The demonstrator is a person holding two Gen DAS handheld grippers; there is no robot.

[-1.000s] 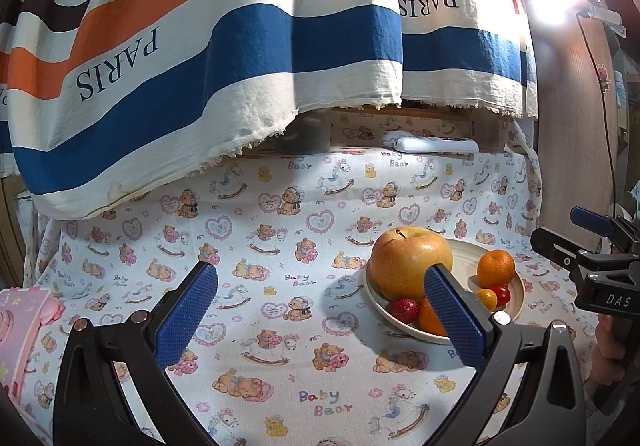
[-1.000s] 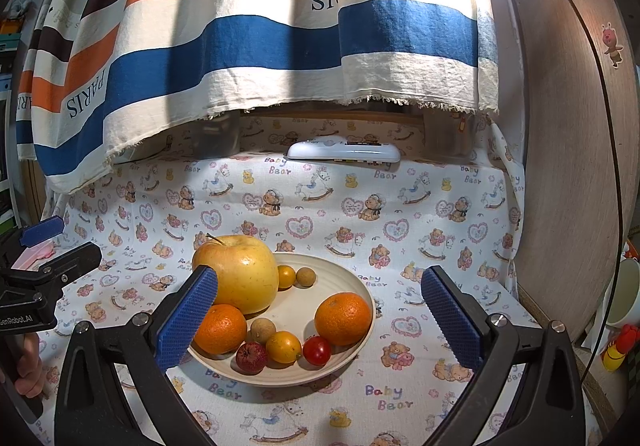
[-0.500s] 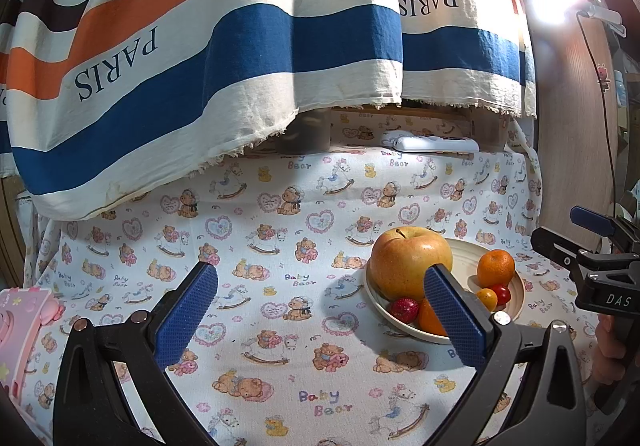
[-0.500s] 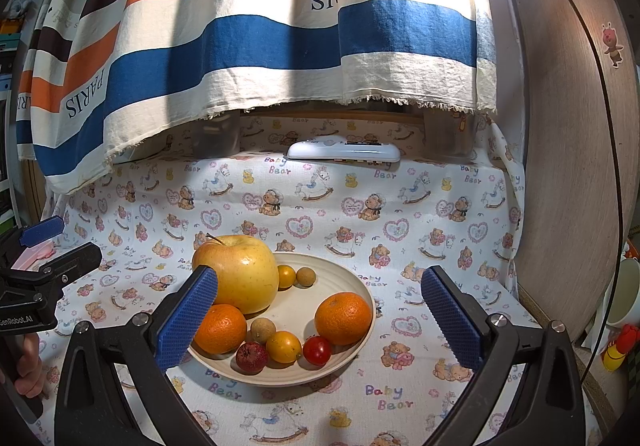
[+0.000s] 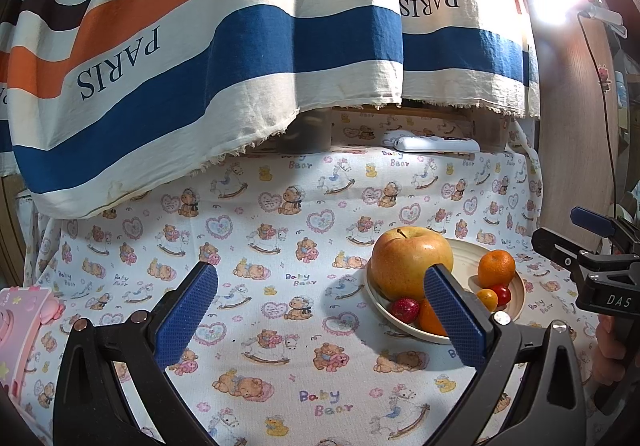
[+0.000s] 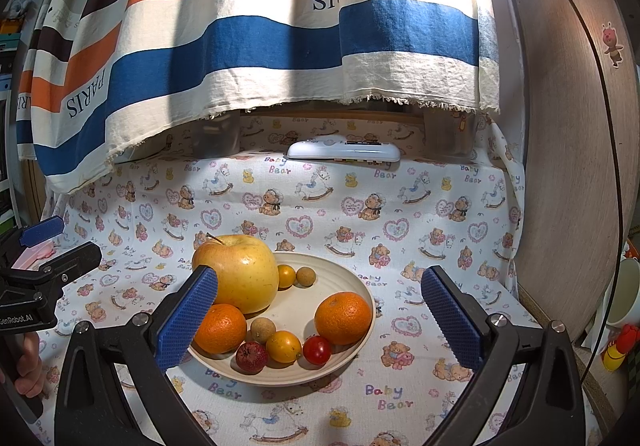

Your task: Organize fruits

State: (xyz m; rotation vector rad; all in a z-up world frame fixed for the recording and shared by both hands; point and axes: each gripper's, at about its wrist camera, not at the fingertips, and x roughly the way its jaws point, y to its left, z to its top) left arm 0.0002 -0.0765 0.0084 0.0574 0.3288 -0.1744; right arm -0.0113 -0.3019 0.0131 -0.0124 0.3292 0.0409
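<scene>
A cream plate [image 6: 356, 282] on the bear-print cloth holds a large yellow apple [image 6: 240, 270], two oranges [image 6: 343, 318], a red cherry tomato [image 6: 317, 350], yellow tomatoes, brown longans and a dark red fruit [image 6: 251, 356]. My right gripper [image 6: 318, 322] is open and empty, just in front of the plate. My left gripper [image 5: 320, 316] is open and empty, left of the plate [image 5: 460, 246], its right finger overlapping an orange [image 5: 430, 320]. The apple [image 5: 412, 260] shows there too.
A striped PARIS cloth [image 6: 260, 45] hangs over the back. A white remote-like device [image 6: 344, 151] lies at the back edge. A wooden panel [image 6: 568, 165] stands on the right. A pink object [image 5: 20, 330] sits at the far left.
</scene>
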